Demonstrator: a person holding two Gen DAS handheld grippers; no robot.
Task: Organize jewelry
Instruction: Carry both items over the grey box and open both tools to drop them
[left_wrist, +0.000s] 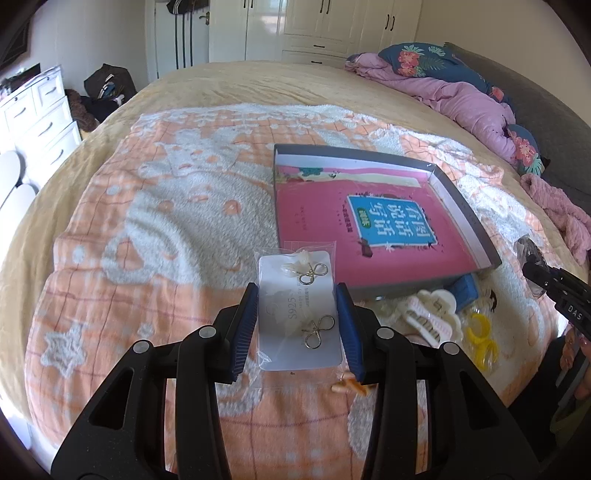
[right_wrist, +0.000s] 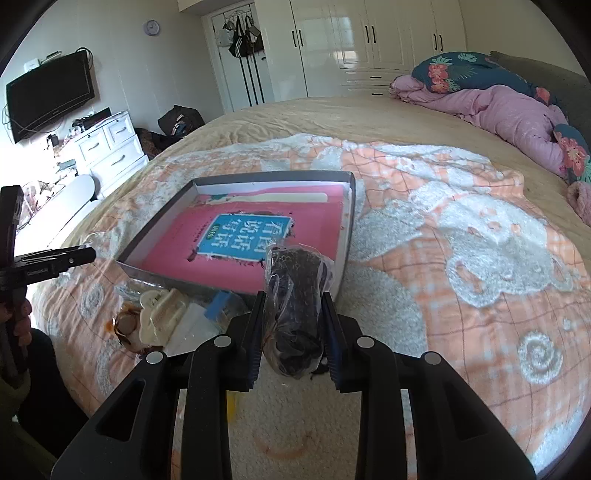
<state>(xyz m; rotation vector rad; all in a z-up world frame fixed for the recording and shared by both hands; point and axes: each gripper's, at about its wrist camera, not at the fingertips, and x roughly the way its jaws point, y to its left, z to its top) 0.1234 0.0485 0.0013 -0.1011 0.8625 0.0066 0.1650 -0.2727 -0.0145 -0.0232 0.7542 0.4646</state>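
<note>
Left wrist: left tool grips earring card

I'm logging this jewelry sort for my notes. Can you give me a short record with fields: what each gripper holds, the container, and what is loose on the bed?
left gripper: shut on a clear plastic bag with a white card of gold loop earrings
right gripper: shut on a clear bag of dark beaded jewelry
container: grey shallow box, pink book inside
loose on bed: cream hair claw clip, yellow plastic rings
</note>
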